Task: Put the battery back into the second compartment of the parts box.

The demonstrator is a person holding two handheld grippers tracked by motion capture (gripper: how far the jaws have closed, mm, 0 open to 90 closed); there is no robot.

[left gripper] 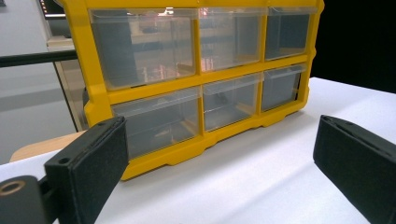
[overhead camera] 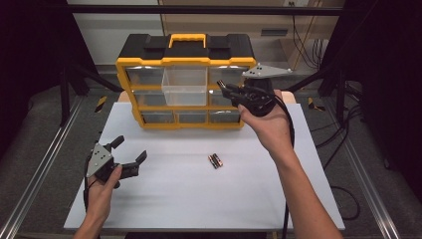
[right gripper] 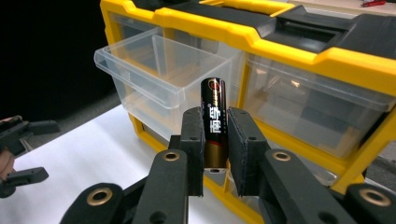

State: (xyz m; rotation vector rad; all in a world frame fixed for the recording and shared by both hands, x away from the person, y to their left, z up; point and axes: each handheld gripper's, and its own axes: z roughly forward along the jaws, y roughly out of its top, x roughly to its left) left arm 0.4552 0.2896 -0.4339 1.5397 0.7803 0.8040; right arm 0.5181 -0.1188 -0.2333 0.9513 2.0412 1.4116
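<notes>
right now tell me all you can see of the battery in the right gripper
The battery is a slim black cylinder with a gold band and red and white print. It stands upright, clamped at its lower half between the right gripper fingers, top end free. It is held near the pulled-out clear drawer of the yellow organizer, not yet over or touching it.

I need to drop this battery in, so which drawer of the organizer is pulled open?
The top-row middle drawer is open, jutting forward from the organizer; the other drawers sit flush.
</notes>
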